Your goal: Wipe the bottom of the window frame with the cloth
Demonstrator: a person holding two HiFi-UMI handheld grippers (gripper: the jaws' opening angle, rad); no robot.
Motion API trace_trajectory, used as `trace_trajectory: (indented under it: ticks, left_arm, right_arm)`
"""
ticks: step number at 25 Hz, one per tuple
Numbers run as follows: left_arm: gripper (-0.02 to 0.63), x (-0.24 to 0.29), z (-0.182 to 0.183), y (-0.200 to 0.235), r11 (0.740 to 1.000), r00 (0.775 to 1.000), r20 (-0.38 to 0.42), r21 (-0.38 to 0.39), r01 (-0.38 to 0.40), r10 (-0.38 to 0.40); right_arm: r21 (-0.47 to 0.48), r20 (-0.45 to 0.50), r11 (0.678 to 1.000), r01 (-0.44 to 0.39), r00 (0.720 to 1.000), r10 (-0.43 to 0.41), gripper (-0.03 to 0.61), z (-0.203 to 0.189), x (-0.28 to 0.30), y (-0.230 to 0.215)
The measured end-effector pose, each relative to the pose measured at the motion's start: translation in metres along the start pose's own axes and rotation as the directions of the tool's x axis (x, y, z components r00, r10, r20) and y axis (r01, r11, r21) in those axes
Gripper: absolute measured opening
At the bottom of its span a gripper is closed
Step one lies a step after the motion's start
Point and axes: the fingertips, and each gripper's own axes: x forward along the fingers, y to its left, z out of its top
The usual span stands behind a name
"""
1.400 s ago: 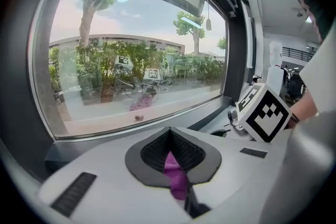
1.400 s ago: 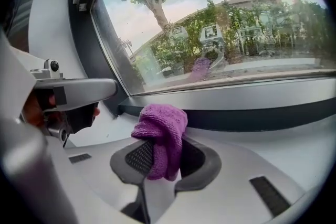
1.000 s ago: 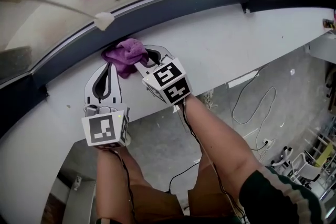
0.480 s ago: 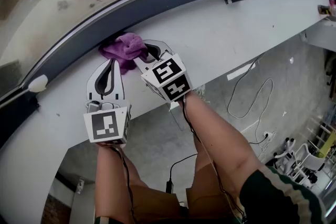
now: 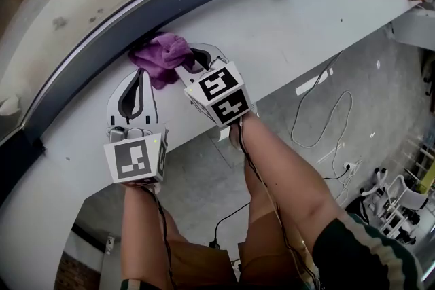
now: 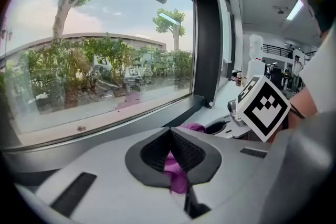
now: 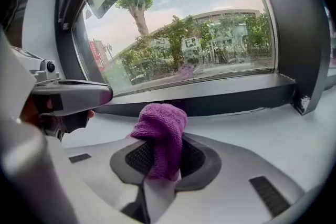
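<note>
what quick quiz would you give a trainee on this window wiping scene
1. True or false: the right gripper is shut on the purple cloth.
2. The cloth is at: A the dark bottom window frame; B the floor; C the top of the window.
3. Fill in: the sill beside the cloth is ___ in colour.
Key: 1 true; 2 A; 3 white.

There were two tongs, the left tongs (image 5: 140, 73) and the right tongs (image 5: 186, 62), one purple cloth (image 5: 160, 52), one dark window frame (image 5: 146, 7) and one white sill (image 5: 306, 27).
</note>
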Motion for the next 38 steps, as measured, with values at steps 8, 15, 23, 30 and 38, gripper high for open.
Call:
trace_trajectory:
  ticks: [8, 15, 23, 30, 38]
  left_arm:
    - [0.009, 0.028, 0.010, -0.032, 0.999, 1.000, -0.013, 0.043, 0.029, -0.029]
    - [0.009, 0.065, 0.015, -0.063, 0.994, 0.994, -0.014, 0.003, 0.107, -0.107]
    - [0.009, 0.105, 0.034, -0.108, 0.984, 0.984, -0.024, 0.020, 0.176, -0.175]
    - [0.009, 0.135, 0.052, -0.146, 0.973, 0.973, -0.011, -0.008, 0.230, -0.230]
    - [0.009, 0.135, 0.051, -0.150, 0.967, 0.967, -0.005, -0.006, 0.256, -0.256]
  right_arm:
    - [0.011, 0.018, 0.999, 0.045, 0.999, -0.045, 0.103, -0.005, -0.022, -0.043]
    - [0.023, 0.032, 0.994, 0.103, 0.994, -0.104, 0.103, -0.002, -0.034, -0.096]
    - [0.035, 0.028, 0.986, 0.165, 0.986, -0.166, 0.103, -0.007, -0.067, -0.156]
    - [0.050, 0.033, 0.976, 0.210, 0.977, -0.212, 0.103, -0.011, -0.092, -0.200]
    - [0.057, 0.038, 0.966, 0.252, 0.966, -0.254, 0.103, -0.011, -0.095, -0.202]
